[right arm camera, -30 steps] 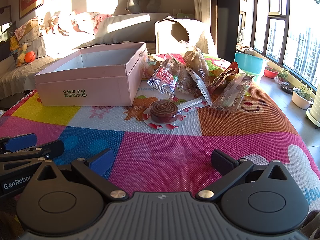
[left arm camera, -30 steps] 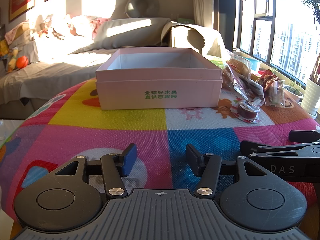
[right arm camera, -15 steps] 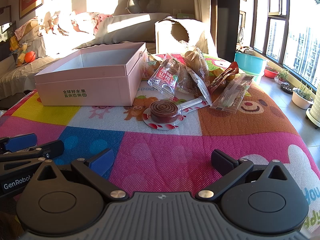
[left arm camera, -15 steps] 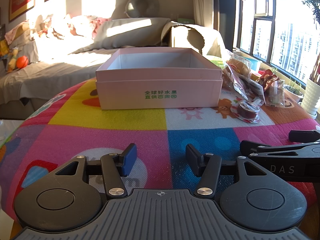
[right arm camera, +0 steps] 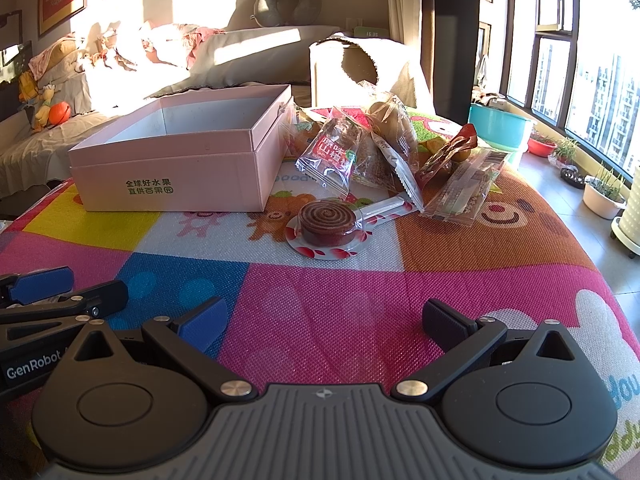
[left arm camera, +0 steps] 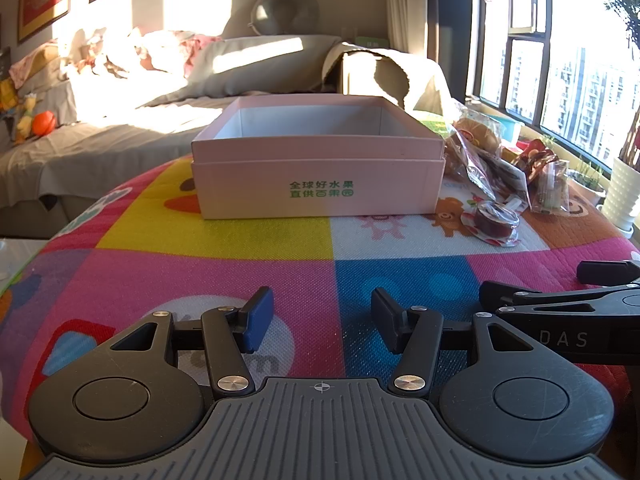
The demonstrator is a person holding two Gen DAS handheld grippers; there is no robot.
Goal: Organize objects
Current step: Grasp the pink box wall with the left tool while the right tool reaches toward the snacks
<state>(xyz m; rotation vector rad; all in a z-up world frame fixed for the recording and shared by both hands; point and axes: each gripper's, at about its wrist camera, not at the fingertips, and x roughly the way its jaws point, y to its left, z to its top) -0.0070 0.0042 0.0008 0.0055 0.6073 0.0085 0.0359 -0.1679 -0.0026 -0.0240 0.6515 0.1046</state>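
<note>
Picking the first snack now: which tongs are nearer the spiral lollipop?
Right. The right tongs sit open, facing the spiral lollipop just ahead. The left tongs, also open, face the pink box, with the lollipop off to their right.

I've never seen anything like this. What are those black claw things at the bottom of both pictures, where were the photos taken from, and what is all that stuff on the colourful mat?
Each picture comes from a small wide-angle camera fixed on a hand-held pincer tool; a person holds one in each hand, and no robot arm is involved. The black shapes at the bottom are the tools' own two fingers. One picture looks along the left gripper, the other along the right gripper. Each tool also peeks into the other's picture at the side.

Both pincers are open and hold nothing. They sit low over a bright patchwork play mat. On the mat stands an open pink box with green Chinese print; what shows of its inside looks empty. To its right lies a pile of wrapped snacks, and nearest the right tool a spiral-patterned round sweet in a clear wrapper.
</note>
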